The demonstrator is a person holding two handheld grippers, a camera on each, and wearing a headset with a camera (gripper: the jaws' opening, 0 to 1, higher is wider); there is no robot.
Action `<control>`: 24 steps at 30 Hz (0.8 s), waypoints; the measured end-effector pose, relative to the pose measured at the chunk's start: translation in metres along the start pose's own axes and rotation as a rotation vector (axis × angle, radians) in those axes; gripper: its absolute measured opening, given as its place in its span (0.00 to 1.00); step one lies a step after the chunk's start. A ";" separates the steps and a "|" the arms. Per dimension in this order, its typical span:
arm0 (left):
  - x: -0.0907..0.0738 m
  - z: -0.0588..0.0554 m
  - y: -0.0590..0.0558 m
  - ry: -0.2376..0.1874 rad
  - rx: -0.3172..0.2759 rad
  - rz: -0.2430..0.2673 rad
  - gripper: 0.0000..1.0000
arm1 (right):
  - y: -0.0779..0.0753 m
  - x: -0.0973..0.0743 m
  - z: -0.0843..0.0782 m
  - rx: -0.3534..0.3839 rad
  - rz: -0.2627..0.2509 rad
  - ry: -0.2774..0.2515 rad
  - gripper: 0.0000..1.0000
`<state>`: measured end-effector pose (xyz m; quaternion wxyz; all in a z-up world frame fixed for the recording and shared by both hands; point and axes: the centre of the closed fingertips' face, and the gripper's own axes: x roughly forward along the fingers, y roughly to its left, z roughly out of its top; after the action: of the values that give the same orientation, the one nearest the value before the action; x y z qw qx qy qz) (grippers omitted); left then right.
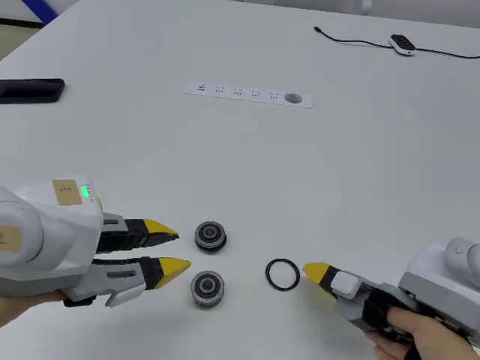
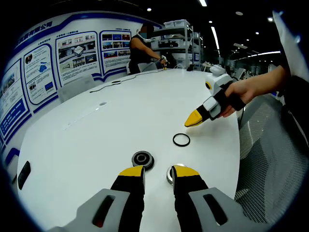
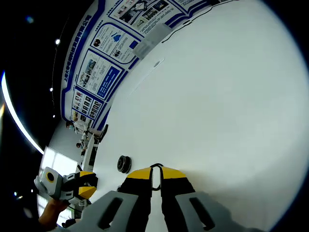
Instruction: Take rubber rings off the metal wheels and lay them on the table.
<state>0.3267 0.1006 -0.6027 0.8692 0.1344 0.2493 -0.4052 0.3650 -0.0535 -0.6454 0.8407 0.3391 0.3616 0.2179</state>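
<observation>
While my left claw (image 1: pixel 182 250) hovers open, empty, just left of far wheel (image 1: pixel 210 235) and near wheel (image 1: pixel 207 289) on tabletop (image 1: pixel 337 172), my right claw (image 1: pixel 307 268), jaws together, sits just right of loose rubber ring (image 1: pixel 283 274).

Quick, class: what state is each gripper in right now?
Left gripper: open, fingers apart, holding nothing.
Right gripper: shut, holding nothing; the rubber ring lies flat on the table beside its tip.
</observation>
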 end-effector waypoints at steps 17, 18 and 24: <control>0.041 0.004 0.024 0.048 0.062 -0.065 0.20 | 0.057 0.017 -0.012 -0.115 0.234 0.113 0.10; 0.043 0.004 0.025 0.050 0.063 -0.068 0.20 | 0.060 0.018 -0.012 -0.104 0.250 0.118 0.09; 0.056 -0.001 0.032 0.071 0.072 -0.085 0.18 | 0.063 0.025 -0.012 -0.079 0.268 0.127 0.04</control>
<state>0.3812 0.0856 -0.6325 0.8363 0.1692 0.2708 -0.4457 0.3643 0.0089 -0.6167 0.7921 0.3365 0.3568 0.3635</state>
